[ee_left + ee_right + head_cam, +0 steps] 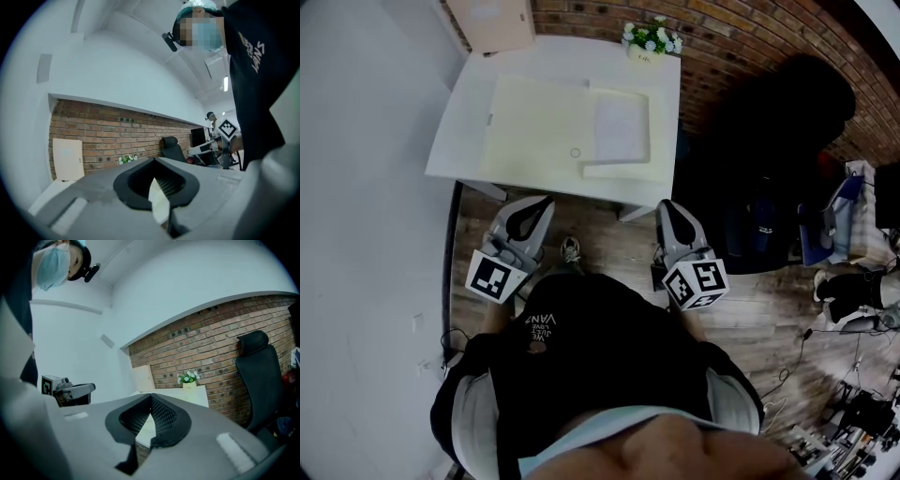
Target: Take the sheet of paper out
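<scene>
Before the white tabletop (459, 141): both claws closed and empty, paper untouched.
Head view: my left claw (546, 201) and right claw (667, 204) hang over the wooden floor (609, 239), short of the tabletop's near edge. The sheet of paper (619, 129) lies in the right half of a cream folder (534, 122), with flowers (652, 37) at the far edge. Left gripper view: its jaws meet tip to tip, nothing between them. Right gripper view: I see the same, jaws together, facing the tabletop.
</scene>
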Demonstrator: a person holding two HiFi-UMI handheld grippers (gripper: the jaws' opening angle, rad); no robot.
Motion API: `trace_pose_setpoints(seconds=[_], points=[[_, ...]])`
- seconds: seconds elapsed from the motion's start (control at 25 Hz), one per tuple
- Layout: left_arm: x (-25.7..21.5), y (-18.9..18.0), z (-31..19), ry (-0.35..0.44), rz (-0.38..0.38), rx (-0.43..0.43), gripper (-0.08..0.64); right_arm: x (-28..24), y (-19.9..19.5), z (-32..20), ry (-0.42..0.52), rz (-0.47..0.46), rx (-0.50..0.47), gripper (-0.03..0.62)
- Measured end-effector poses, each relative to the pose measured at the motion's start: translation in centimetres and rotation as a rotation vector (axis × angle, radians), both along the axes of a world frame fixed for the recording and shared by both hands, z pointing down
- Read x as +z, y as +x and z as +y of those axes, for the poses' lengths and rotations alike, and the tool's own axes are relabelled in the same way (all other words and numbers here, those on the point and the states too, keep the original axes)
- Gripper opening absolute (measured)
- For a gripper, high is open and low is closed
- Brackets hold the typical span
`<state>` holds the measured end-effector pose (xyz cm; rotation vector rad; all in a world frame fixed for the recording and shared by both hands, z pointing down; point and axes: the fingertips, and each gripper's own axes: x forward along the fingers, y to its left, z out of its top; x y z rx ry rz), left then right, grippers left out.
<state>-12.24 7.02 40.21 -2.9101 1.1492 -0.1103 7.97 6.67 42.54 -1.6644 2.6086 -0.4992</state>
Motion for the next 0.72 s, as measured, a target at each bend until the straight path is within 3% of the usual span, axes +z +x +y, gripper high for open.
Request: trace_pose_setpoints(seconds=[0.44,0.72], points=[[0.6,-2.5,-6.7,-0.009,-0.033,0.074,0.002,-0.3,-2.7,-5.4,-0.002,0.013,0.069,0.0],[1.5,-4.4,-9.8,-0.052,-0.007,0.109,0.002,0.2,-4.0,-7.8,-0.007,0.021,0.124,0.0]])
